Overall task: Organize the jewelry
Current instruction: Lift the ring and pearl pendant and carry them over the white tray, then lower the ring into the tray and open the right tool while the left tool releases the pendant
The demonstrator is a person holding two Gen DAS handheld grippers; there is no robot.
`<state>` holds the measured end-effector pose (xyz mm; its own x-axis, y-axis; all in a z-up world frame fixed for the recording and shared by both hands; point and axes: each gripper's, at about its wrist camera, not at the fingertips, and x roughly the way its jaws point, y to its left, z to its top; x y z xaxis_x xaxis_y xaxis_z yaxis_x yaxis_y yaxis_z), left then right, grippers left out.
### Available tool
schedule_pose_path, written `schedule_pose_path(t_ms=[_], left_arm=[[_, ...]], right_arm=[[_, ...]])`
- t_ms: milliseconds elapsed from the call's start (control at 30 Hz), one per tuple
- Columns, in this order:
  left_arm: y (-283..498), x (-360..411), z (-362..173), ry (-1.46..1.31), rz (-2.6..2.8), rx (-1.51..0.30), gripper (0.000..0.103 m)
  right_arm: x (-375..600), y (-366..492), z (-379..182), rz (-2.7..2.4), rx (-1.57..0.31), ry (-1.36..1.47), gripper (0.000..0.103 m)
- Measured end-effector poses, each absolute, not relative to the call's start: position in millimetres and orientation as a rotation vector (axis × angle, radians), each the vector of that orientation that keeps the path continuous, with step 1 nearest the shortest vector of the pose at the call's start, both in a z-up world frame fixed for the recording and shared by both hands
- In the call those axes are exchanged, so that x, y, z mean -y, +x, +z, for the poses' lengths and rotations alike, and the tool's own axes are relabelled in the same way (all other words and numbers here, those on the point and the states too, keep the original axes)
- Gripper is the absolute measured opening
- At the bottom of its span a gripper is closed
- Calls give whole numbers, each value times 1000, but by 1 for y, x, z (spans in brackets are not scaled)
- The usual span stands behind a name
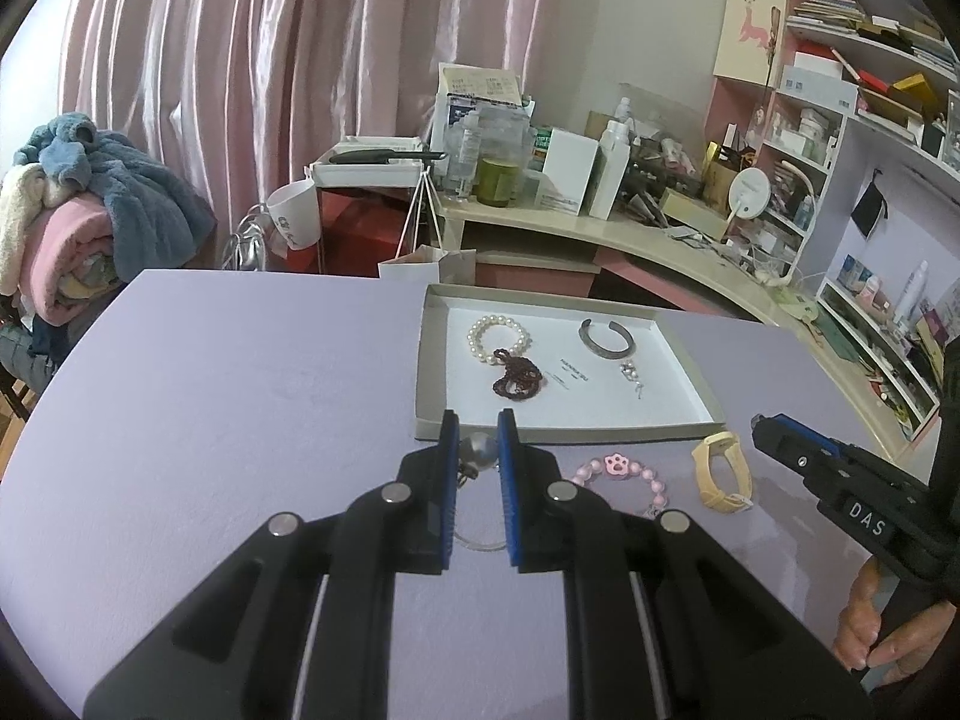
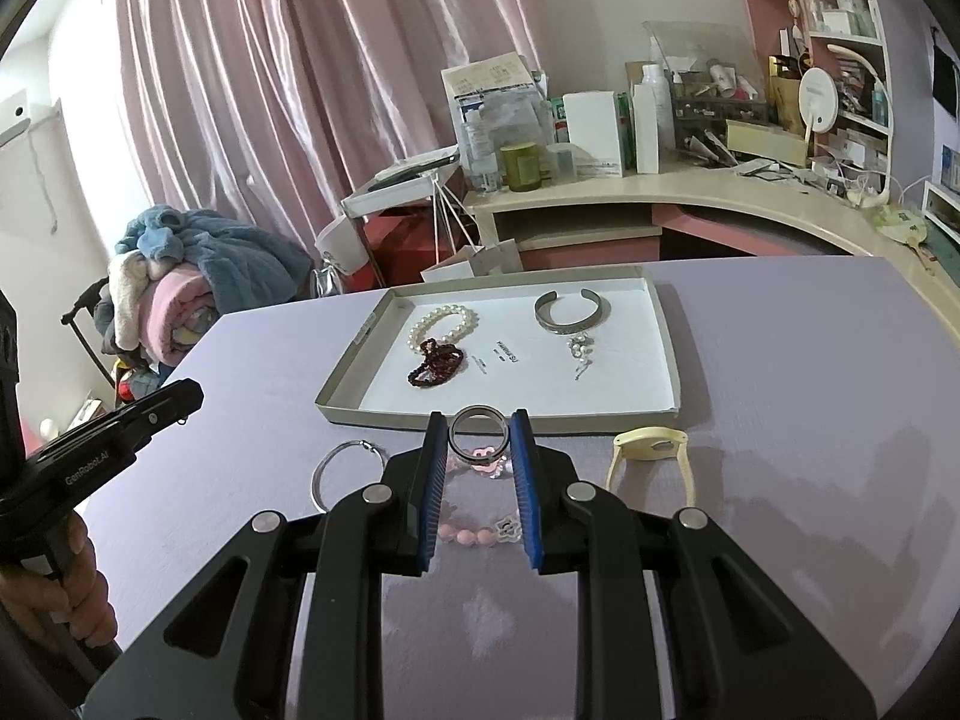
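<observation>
Between the blue pads of the left claw sits a silvery grey bead with a small fitting hanging off it, pinched at the very tips so the piece stays clear of the lilac table; the claw is clamped on it, and a thin clear ring lies on the table under the jaws. Likewise the right claw is clenched on a dark metal ring, held upright across the pads, probably so it can be carried over the low rim without slipping. Both pieces hang just short of the shallow white tray, which seems to be where sorted jewelry goes: a pearl bracelet touching a heap of dark red beads on its left side, a grey cuff bangle with a small pearl earring near it on the right, like kept with like. Still loose on the table, near the tray's front edge, are a pink bead bracelet with a paw charm, a pale yellow strap and a thin silver hoop. My judgement is that the task is roughly half done, with both held pieces next to be set inside the tray.
</observation>
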<state>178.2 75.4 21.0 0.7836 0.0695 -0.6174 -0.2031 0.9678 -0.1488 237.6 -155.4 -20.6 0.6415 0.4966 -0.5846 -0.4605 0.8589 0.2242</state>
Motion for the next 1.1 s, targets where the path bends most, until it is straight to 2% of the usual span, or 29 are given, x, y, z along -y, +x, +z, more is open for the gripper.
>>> schedule_pose_path(t_ms=[333, 500, 700, 1100], left_arm=[[196, -82, 17, -220, 139, -662, 13], [219, -91, 23, -210, 132, -648, 13], [252, -99, 27, -205, 121, -638, 13], [300, -105, 12, -205, 92, -677, 13]], right_arm=[[153, 263, -21, 507, -682, 39, 22], [153, 305, -17, 437, -694, 33, 22], [140, 349, -35, 421, -770, 39, 22], [117, 380, -61, 449, -848, 26, 23]])
